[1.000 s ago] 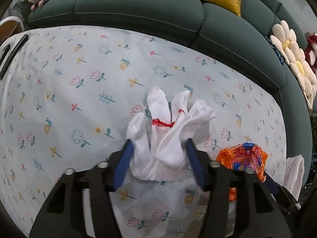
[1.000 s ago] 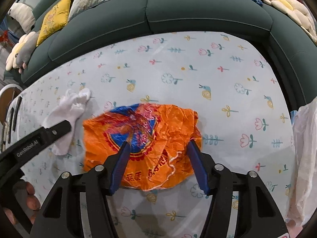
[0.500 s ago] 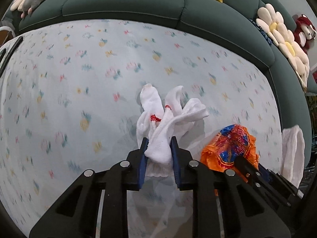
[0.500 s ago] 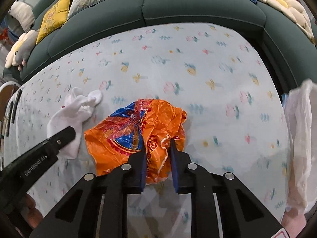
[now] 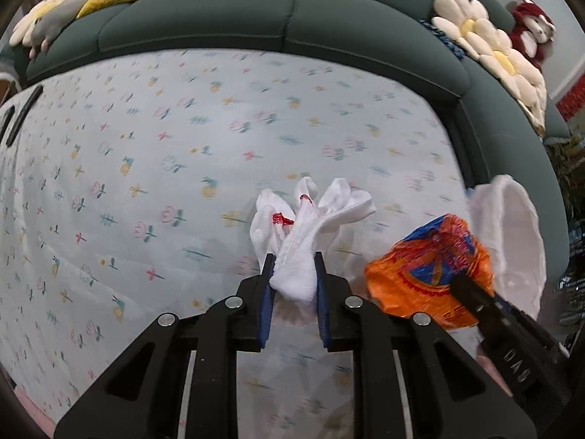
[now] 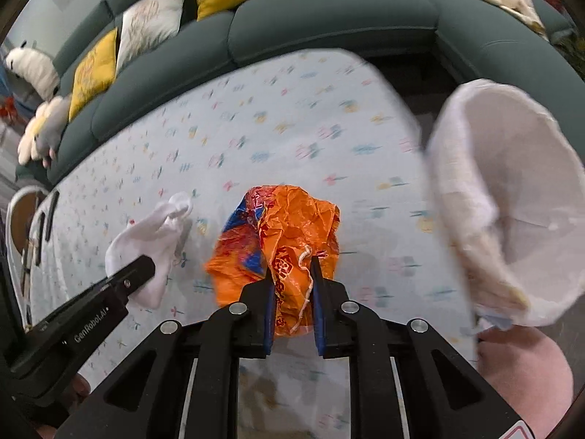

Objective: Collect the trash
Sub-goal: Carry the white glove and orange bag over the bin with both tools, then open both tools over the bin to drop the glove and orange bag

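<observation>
The counter (image 5: 153,168), under a pale flowered cloth, carries nothing else that reads as trash; two dark flat things sit at its far left edge, too small to name. One white-lined bin (image 6: 512,197) stands off the counter's right end, mouth tilted toward the right wrist camera. One crumpled orange wrapper (image 6: 278,234) hangs clenched in the right tongs (image 6: 290,292), clear of the cloth and near the bin. One white glove (image 5: 296,248) with a red cuff stitch is pinched in the left tongs (image 5: 292,285), its fingers flopping upward, just left of the wrapper.

Risks, as I judge them: the wrapper is slick, springy film held only by a fold, so it could slide free short of the bin and land on the floor. The liner looks slack; a brush from either tongs may fold the mouth shut. The two tongs travel close together and could knock each other at the rim. The glove may snag on the pads on release.
</observation>
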`<action>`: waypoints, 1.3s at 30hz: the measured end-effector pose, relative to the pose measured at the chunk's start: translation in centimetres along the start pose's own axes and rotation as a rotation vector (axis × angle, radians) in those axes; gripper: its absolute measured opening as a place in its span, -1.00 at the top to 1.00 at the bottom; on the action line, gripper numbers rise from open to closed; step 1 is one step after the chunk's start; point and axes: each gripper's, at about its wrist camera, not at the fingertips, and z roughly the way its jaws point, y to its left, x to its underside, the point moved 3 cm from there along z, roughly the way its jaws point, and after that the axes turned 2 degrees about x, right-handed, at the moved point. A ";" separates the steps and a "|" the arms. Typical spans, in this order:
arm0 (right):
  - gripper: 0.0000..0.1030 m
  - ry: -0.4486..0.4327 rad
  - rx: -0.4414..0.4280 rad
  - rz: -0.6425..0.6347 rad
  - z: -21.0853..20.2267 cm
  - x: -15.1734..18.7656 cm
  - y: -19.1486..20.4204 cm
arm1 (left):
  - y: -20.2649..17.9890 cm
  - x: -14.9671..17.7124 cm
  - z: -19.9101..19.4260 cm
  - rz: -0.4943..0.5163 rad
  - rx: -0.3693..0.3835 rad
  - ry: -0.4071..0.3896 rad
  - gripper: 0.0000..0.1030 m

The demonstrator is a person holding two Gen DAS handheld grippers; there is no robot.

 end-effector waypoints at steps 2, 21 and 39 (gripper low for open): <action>0.70 -0.036 -0.004 0.030 -1.7 -0.5 -1.8 | -1.7 0.0 -0.8 0.020 0.007 -0.016 0.63; 0.70 -0.253 0.032 0.186 -12.2 -3.4 -16.7 | -19.4 1.2 -4.6 0.271 0.110 -0.095 0.63; 0.70 -0.280 0.073 0.267 -12.8 -4.2 -23.4 | -27.3 1.2 -2.9 0.381 0.180 -0.063 0.60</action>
